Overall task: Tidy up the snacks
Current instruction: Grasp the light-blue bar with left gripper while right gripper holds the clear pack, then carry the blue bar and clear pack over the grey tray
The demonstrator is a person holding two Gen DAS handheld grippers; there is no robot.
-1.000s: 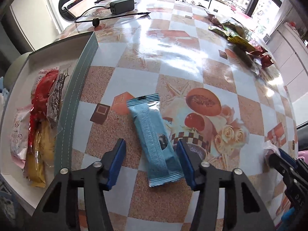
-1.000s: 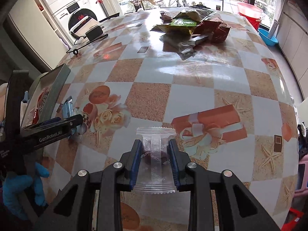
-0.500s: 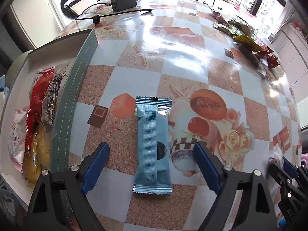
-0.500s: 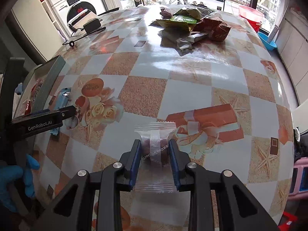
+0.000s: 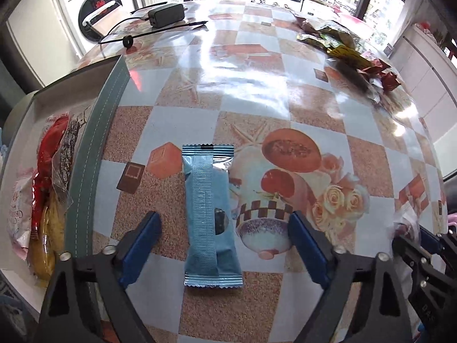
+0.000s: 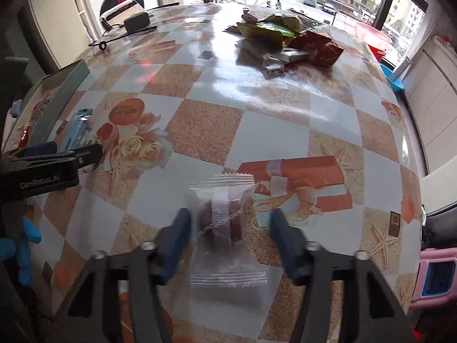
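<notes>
A blue snack bar [image 5: 210, 214] lies flat on the patterned table, lengthwise between the wide-open fingers of my left gripper [image 5: 225, 243]; neither finger touches it. It also shows in the right wrist view [image 6: 77, 127]. My right gripper [image 6: 230, 234] is open, its fingers apart on either side of a clear-wrapped brown snack [image 6: 225, 225], which looks blurred between them. A grey open box [image 5: 94, 154] at the table's left edge holds several snacks, among them a red pack [image 5: 47, 154] and a yellow one [image 5: 45, 245].
A pile of loose snack packs [image 6: 282, 40] lies at the table's far right side. A black power adapter with cable [image 5: 165, 14] sits at the far edge. A washing machine [image 5: 97, 8] stands behind. My right gripper shows at the left view's lower right [image 5: 422, 257].
My left gripper opened wide, and the blue bar now lies straight between its fingers. My right gripper, shut on the clear-wrapped snack before, has opened around it.
</notes>
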